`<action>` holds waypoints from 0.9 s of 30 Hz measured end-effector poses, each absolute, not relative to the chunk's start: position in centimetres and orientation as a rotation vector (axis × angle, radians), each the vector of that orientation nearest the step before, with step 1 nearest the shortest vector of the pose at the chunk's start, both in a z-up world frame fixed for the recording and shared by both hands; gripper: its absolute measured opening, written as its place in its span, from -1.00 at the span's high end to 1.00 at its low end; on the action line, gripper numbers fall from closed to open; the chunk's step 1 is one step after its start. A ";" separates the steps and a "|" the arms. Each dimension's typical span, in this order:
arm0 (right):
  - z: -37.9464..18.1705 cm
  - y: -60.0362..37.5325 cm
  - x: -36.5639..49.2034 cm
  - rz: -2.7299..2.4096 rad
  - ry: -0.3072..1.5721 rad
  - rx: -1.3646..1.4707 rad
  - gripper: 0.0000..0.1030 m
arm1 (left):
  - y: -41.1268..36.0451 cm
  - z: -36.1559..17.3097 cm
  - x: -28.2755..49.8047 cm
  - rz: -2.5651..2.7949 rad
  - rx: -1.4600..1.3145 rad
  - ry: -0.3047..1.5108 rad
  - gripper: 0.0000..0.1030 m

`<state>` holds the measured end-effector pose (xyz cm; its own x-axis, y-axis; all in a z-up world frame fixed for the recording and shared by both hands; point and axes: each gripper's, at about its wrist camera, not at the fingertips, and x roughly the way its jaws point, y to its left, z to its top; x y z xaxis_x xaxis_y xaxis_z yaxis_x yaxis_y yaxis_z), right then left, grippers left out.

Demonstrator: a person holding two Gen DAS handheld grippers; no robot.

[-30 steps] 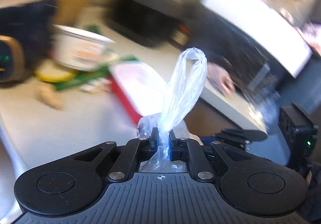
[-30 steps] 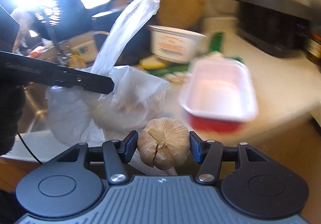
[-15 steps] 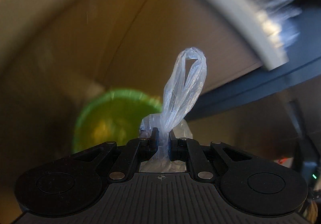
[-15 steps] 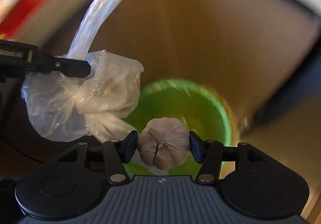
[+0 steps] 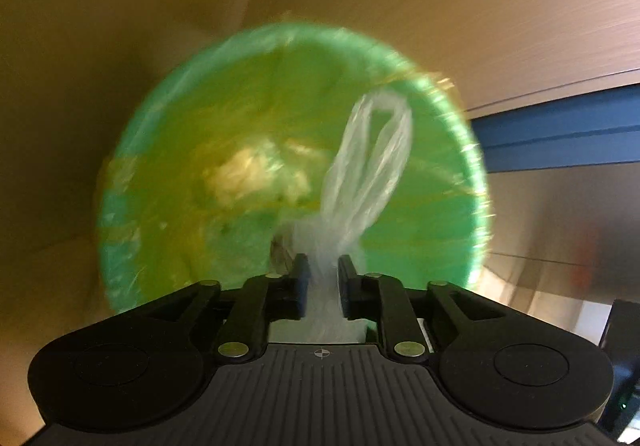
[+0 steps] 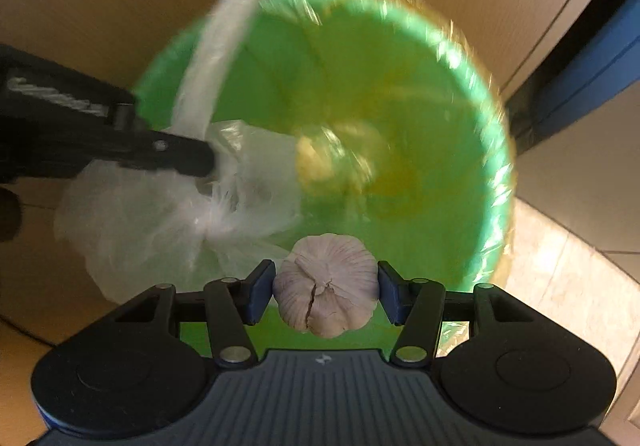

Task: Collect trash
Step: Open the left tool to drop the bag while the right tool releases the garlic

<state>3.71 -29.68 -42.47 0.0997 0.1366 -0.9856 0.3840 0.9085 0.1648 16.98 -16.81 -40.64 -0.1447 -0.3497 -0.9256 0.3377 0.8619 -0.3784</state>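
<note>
garlic bulb (image 6: 327, 286), plastic bag (image 5: 362, 182), green bin (image 6: 420, 118)

Both wrist cams look down, close, into the green bin (image 5: 192, 174) (image 6: 420, 94). Right cam also sees left claw (image 6: 208, 162) from the side.

Warm, dim light; motion blur smears the round green plastic-lined bin (image 5: 192, 150) with glinting rim highlights; fisheye bends edges, corners dark

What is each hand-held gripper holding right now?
Left hand-held gripper: closed on the clear plastic bag.
Right hand-held gripper: closed on the garlic bulb.
</note>
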 end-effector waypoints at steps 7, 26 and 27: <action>-43.0 -30.2 3.2 -0.163 1.500 0.499 -0.07 | -16.6 -40.1 16.7 -0.499 0.059 1.612 0.62; -24.8 -31.6 6.8 -0.231 1.262 0.429 -0.08 | -13.7 -20.1 18.4 -0.727 0.011 1.417 0.62; -23.7 -31.4 7.1 -0.230 1.260 0.402 -0.08 | -13.4 -18.8 18.4 -0.751 0.005 1.401 0.62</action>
